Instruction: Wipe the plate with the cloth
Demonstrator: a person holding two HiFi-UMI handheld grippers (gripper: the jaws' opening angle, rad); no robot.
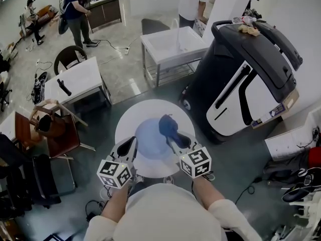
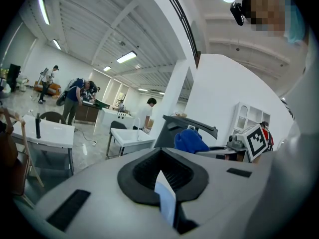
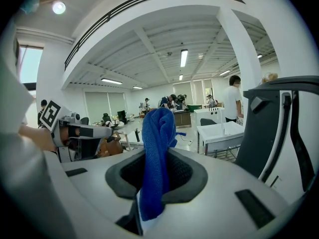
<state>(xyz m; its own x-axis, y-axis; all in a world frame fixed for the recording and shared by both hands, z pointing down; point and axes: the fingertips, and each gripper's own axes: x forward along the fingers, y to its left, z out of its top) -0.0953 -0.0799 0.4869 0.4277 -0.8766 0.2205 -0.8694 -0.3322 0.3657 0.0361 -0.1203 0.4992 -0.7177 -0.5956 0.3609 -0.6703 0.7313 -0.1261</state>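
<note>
Blue woven cloth (image 1: pixel 168 124) | pinched in right hand-held gripper (image 1: pixel 174 140) | left hand-held gripper (image 1: pixel 132 143) clamps round plate (image 1: pixel 150 138) rim

White tables (image 1: pixel 75 79) and a big black-and-white machine (image 1: pixel 251 74) stand on a glossy grey floor (image 1: pixel 120 69).
</note>
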